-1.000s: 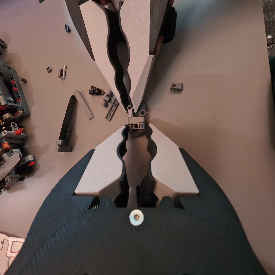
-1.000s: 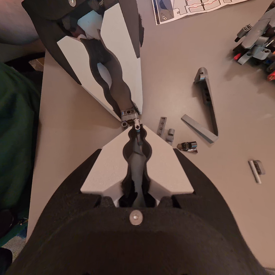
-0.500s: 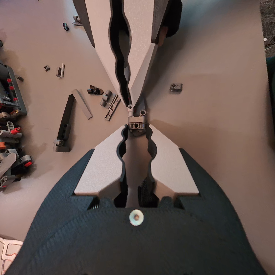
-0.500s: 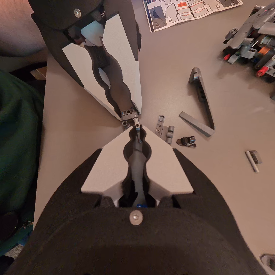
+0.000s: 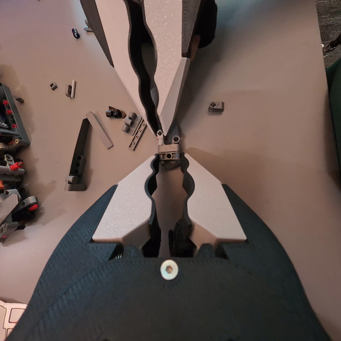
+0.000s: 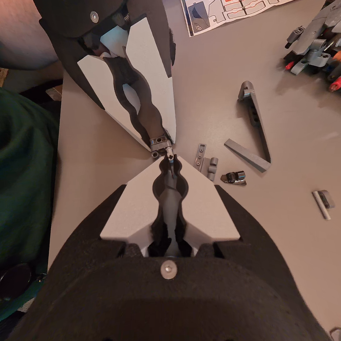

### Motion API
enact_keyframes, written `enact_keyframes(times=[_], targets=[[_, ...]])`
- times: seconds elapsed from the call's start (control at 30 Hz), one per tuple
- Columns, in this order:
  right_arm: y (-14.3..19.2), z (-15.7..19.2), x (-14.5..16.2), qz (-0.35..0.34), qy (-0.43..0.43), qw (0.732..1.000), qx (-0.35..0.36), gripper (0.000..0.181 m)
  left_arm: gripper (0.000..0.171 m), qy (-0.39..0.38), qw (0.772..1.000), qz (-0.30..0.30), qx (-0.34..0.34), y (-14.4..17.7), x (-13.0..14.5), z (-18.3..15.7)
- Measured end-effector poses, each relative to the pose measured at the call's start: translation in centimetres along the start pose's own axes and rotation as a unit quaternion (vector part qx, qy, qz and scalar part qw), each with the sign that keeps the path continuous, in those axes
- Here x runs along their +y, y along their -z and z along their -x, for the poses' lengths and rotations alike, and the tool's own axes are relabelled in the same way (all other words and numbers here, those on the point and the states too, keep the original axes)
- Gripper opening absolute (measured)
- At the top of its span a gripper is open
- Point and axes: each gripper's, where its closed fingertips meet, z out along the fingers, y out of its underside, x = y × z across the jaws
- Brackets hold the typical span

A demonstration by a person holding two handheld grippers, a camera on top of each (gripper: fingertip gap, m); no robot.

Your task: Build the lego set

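Note:
In the left wrist view my left gripper (image 5: 169, 156) is shut on a small grey Technic connector block (image 5: 168, 152), held above the table. My right gripper (image 5: 162, 131) comes in from the top, tip to tip with it. It is shut on a thin light-grey pin (image 5: 160, 137) whose end touches the block's top left corner. In the right wrist view my right gripper (image 6: 170, 158) pinches the pin (image 6: 169, 152), and my left gripper (image 6: 160, 142) holds the block (image 6: 160, 144) just beyond it. I cannot tell how deep the pin sits.
Loose grey parts lie on the table (image 5: 258, 166): a long dark beam (image 5: 78, 158), a slope tile (image 5: 99, 130), a plate with clips (image 5: 134, 129), a black piece (image 5: 115, 113) and a small connector (image 5: 216, 106). A part-built model (image 6: 317, 48) and an instruction sheet (image 6: 221, 16) lie far right. The grippers are tip to tip, or close to it.
Both grippers stay shut and tip to tip. The right gripper has swung slightly to line up more with the left. The pin stays at the block's corner.

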Motion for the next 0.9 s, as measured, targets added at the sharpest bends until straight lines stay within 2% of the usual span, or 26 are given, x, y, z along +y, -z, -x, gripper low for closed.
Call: enact_keyframes(times=[0.4, 0.5, 0.6, 0.67, 0.83, 0.9], targets=[[-0.2, 0.1, -0.1, -0.002, -0.030, 1.000, -0.003, 0.002, 0.021, -0.006, 1.000, 0.005, 0.001, 0.1, 0.1, -0.1], [-0.1, 0.0, -0.2, -0.012, -0.045, 0.999, 0.026, 0.002, 0.022, 0.011, 1.000, 0.015, -0.009, 0.3, 0.3, 0.2], [0.0, 0.2, -0.2, -0.024, -0.074, 0.995, 0.056, 0.002, 0.030, 0.037, 0.996, 0.031, -0.068, 0.9, 1.1, 1.6], [0.0, 0.3, -0.2, -0.030, -0.089, 0.993, 0.071, 0.002, 0.029, 0.057, 0.994, 0.034, -0.092, 1.4, 1.5, 1.9], [-0.1, 0.5, -0.3, -0.032, -0.103, 0.989, 0.098, 0.002, 0.036, 0.103, 0.990, 0.001, -0.092, 1.7, 0.6, 0.5], [-0.2, 0.6, -0.3, -0.035, -0.107, 0.989, 0.097, 0.002, 0.034, 0.124, 0.987, -0.005, -0.098, 1.4, 0.3, 0.4]])
